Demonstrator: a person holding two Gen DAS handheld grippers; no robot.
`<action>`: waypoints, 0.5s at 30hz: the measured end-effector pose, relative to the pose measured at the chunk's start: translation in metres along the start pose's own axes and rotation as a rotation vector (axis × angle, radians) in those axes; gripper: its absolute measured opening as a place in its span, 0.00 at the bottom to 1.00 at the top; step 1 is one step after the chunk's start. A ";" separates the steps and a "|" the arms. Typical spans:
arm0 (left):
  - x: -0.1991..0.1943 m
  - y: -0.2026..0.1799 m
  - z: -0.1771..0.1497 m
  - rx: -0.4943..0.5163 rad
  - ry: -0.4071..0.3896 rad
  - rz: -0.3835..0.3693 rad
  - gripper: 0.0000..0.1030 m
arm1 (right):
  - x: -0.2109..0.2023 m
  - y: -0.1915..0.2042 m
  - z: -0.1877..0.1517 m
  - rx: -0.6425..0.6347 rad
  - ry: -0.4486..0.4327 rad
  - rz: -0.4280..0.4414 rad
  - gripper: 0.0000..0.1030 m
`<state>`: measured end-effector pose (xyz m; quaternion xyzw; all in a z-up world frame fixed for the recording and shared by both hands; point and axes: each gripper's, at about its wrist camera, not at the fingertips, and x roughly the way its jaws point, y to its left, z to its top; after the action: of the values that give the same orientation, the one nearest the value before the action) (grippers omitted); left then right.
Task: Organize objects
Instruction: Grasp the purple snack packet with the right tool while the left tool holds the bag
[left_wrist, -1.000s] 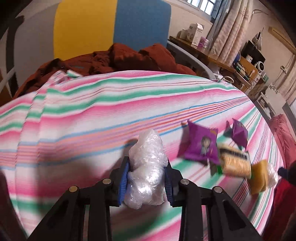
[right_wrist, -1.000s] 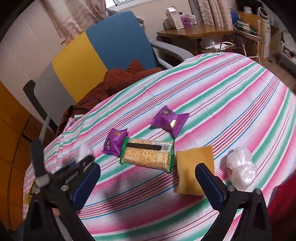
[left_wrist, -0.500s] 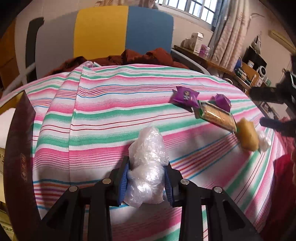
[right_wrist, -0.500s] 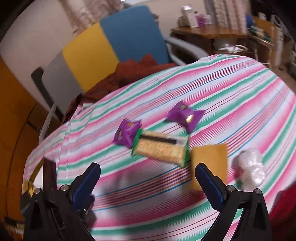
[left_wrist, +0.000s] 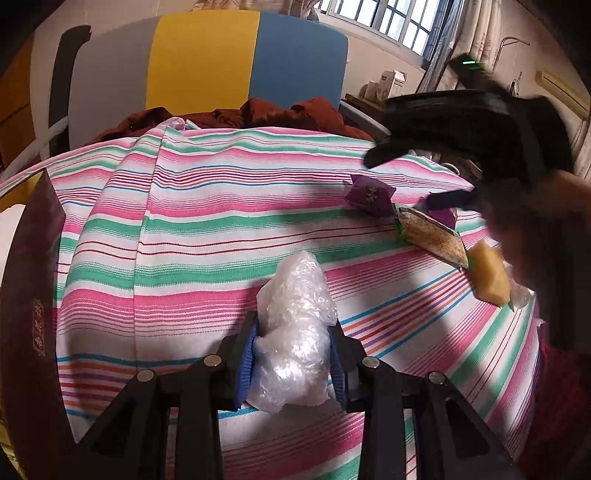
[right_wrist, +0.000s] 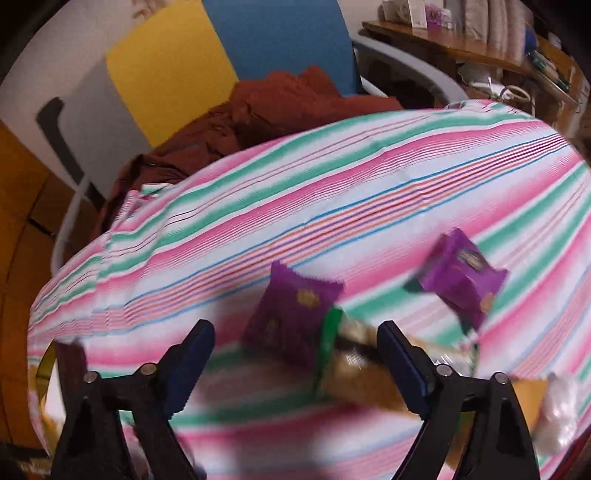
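Two tongs are in your hands. Your left tongs (left_wrist: 291, 363) are clamped on a crumpled clear plastic bag (left_wrist: 295, 332), which sits squeezed between the blue pads (left_wrist: 245, 363) and sticks up above them, held over the near part of the striped tabletop (left_wrist: 184, 236).

Your right tongs (right_wrist: 295, 360) stand wide apart with nothing between the pads; in the left wrist view they appear as a blurred black shape (left_wrist: 469, 129) low over the snacks at the right side.

In the right wrist view, a purple packet (right_wrist: 295, 314) lies just ahead of the open tongs, touching the green end of a cracker pack (right_wrist: 354, 362) that runs toward the right pad. A second purple packet (right_wrist: 461, 277) lies farther right, apart from the first. A yellow packet (right_wrist: 532, 402) sits at the far end of the cracker pack, and a second clear plastic bundle (right_wrist: 557, 413) sits just beside it near the right edge. This view is blurred, so finer detail cannot be read.

Beyond the tabletop, a rust-coloured cloth (left_wrist: 258, 114) is heaped against a chair back (left_wrist: 207, 62) in grey, yellow and blue panels. A dark red box edge (left_wrist: 29, 295) stands at the left of the left wrist view.
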<state>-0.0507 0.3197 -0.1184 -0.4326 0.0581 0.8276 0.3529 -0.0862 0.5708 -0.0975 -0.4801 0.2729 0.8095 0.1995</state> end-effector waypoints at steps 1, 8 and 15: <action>0.000 0.001 0.000 -0.004 -0.001 -0.005 0.34 | 0.009 0.002 0.004 0.008 0.013 -0.013 0.80; 0.000 0.002 -0.001 -0.012 -0.008 -0.018 0.34 | 0.025 0.027 -0.005 -0.164 0.055 -0.009 0.44; 0.000 0.001 0.000 -0.005 -0.010 -0.011 0.34 | -0.001 0.038 -0.056 -0.322 0.126 0.071 0.43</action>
<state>-0.0511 0.3189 -0.1191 -0.4298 0.0519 0.8278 0.3567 -0.0705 0.5058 -0.1090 -0.5457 0.1684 0.8176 0.0740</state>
